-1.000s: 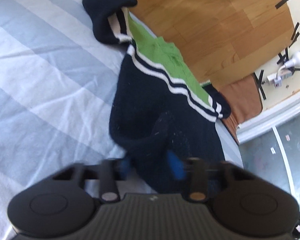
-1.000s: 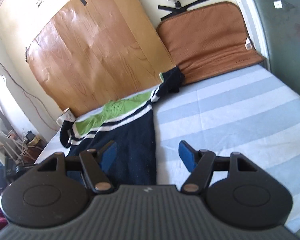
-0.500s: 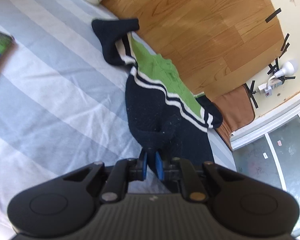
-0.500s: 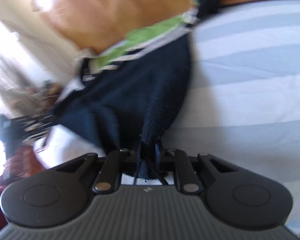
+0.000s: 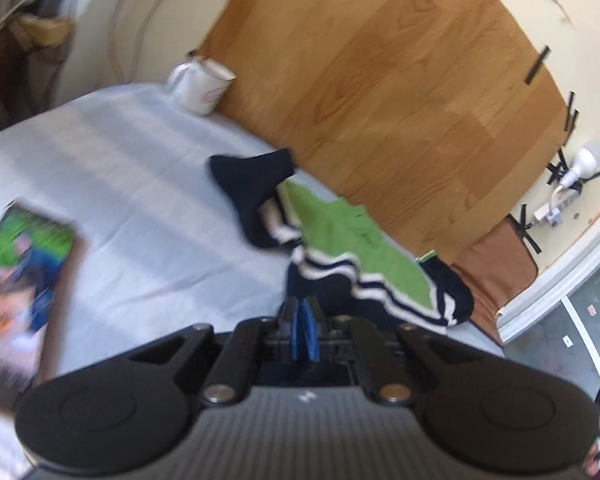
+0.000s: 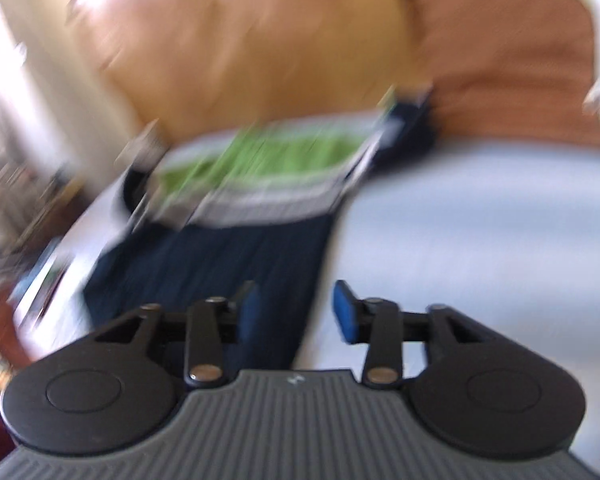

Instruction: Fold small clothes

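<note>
L claw (image 5: 304,320) pads pressed together, pinching the sweater (image 5: 364,256) hem just ahead of it; mug (image 5: 200,86) far ahead-left on the bed (image 5: 112,184). R claw (image 6: 296,312) wide open, holding nothing, w/ sweater (image 6: 220,264) under its left pad and stretching ahead; view blurred.

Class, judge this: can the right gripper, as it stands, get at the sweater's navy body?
Probably yes: the right gripper is open just above the sweater, with nothing between them, though the view is blurred.

The sweater (image 5: 364,264) is navy with a green band edged in white stripes; the bedsheet (image 5: 120,184) has pale blue and white stripes; the mug (image 5: 200,88) is white.
</note>
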{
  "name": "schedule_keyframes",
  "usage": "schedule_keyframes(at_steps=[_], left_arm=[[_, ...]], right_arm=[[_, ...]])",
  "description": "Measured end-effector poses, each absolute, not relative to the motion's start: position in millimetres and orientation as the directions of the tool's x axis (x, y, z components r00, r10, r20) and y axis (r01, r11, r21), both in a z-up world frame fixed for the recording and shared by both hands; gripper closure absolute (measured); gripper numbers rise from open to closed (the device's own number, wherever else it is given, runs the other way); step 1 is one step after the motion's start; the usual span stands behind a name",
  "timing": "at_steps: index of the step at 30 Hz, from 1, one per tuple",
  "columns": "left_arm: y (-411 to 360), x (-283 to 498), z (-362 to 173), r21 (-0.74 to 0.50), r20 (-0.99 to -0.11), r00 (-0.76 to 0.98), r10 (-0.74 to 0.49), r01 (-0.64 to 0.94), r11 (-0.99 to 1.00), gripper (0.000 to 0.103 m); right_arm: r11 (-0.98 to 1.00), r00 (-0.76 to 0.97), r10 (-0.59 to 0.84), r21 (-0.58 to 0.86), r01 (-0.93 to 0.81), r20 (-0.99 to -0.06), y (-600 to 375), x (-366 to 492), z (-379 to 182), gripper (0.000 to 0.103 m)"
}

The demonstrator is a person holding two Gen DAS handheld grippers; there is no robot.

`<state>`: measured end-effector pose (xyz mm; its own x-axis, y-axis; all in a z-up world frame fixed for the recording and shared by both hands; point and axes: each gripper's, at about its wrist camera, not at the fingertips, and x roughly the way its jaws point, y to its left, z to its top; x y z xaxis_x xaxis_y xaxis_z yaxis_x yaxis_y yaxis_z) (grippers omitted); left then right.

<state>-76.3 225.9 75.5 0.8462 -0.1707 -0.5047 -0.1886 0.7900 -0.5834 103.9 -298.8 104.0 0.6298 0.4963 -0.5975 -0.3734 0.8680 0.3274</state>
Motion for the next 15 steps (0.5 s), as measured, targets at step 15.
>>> schedule_keyframes(at_steps=[15], left_arm=[[110.0,116.7,9.6,-0.567,-0.610,0.666,-0.430,0.013,0.824,0.088]], right_arm=[[0.970,0.663,0.239,0.148,-0.192,-0.709,-251.4,353.8,25.0,0.043]])
